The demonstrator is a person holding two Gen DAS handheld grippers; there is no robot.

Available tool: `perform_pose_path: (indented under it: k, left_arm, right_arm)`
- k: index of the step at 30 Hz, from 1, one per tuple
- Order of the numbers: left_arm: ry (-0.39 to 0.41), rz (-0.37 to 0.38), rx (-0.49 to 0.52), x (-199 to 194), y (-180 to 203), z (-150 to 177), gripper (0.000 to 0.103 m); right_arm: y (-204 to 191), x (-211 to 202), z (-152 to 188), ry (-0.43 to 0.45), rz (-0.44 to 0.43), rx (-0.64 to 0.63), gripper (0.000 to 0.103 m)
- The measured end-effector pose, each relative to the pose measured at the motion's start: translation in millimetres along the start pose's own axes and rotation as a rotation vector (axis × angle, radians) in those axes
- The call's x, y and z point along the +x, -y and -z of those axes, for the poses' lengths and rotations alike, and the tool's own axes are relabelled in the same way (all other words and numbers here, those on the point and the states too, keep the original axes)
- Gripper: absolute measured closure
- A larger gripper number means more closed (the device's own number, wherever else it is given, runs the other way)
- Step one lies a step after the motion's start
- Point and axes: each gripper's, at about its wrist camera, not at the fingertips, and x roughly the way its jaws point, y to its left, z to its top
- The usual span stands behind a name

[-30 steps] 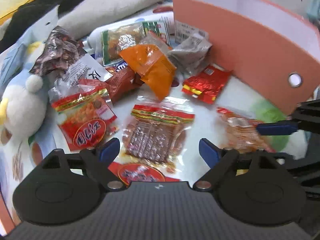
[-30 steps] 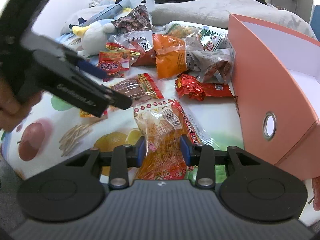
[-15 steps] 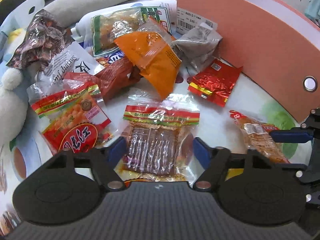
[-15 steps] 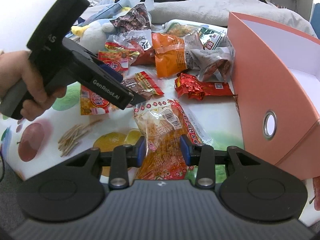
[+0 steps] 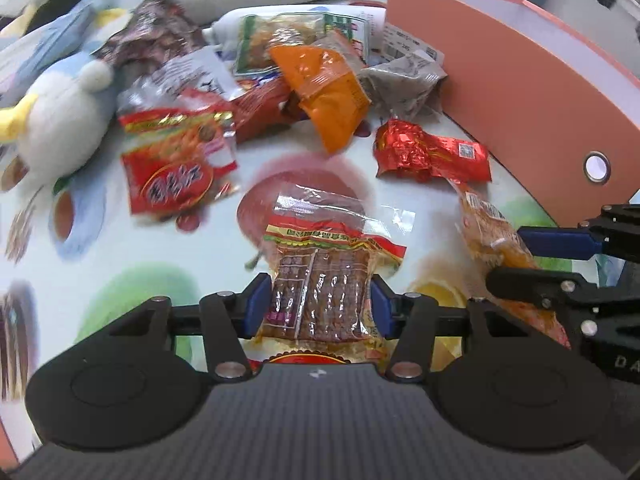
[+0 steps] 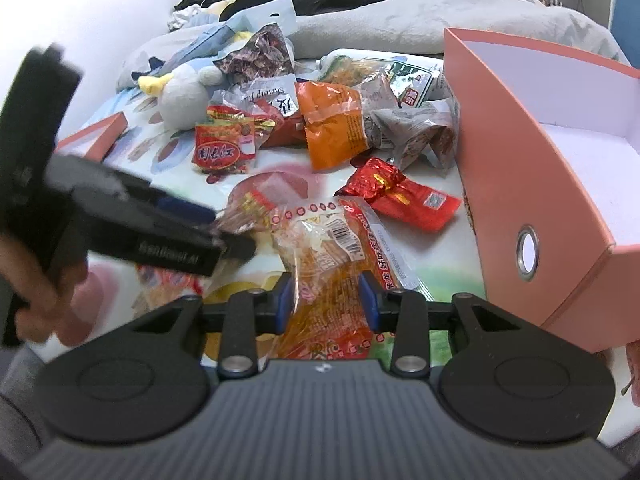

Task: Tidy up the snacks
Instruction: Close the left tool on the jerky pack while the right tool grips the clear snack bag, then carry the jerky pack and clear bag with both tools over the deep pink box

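A clear packet of brown dried strips (image 5: 320, 280) with a red and yellow top band sits between the blue pads of my left gripper (image 5: 320, 308). Its jaws are closing, and the pads press the packet's sides. In the right wrist view the left gripper (image 6: 216, 226) reaches in from the left, held by a hand (image 6: 36, 292). My right gripper (image 6: 326, 300) is shut on a clear packet of orange snacks (image 6: 320, 248); in the left wrist view this packet (image 5: 484, 224) shows at the right, in the right gripper (image 5: 520, 260). The open pink box (image 6: 520, 160) stands at the right.
Loose snacks are heaped at the back: a red foil pack (image 5: 428, 152), an orange pack (image 5: 328, 92), a red printed pack (image 5: 176, 164) and several more. A white plush toy (image 5: 60, 120) lies at the left. A pink lid (image 6: 100, 136) is at the far left. The cloth has fruit prints.
My left gripper's jaws have narrowed from wide apart onto the brown packet. The packet now lies farther from the heap, over a red print. The right gripper kept still on its packet.
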Motion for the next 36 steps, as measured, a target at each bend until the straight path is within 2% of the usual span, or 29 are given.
perform_pose_path:
  k: [8, 16, 26, 36]
  left_arm:
    - [0.043, 0.0, -0.219, -27, -3, 15, 0.045]
    - [0.109, -0.02, -0.346, -61, -4, 19, 0.045]
    - [0.188, -0.039, -0.365, -100, 4, -4, 0.045]
    - [0.271, -0.041, -0.368, -138, 7, -39, 0.045]
  right_arm:
    - [-2, -12, -3, 0.015, -0.015, 0.012, 0.065]
    - [-2, -25, -12, 0.024, -0.03, 0.033, 0.066]
    - [-7, -51, -43, 0.07, -0.043, 0.018, 0.066]
    - [5, -83, -87, 0.166, -0.004, -0.011, 0.066]
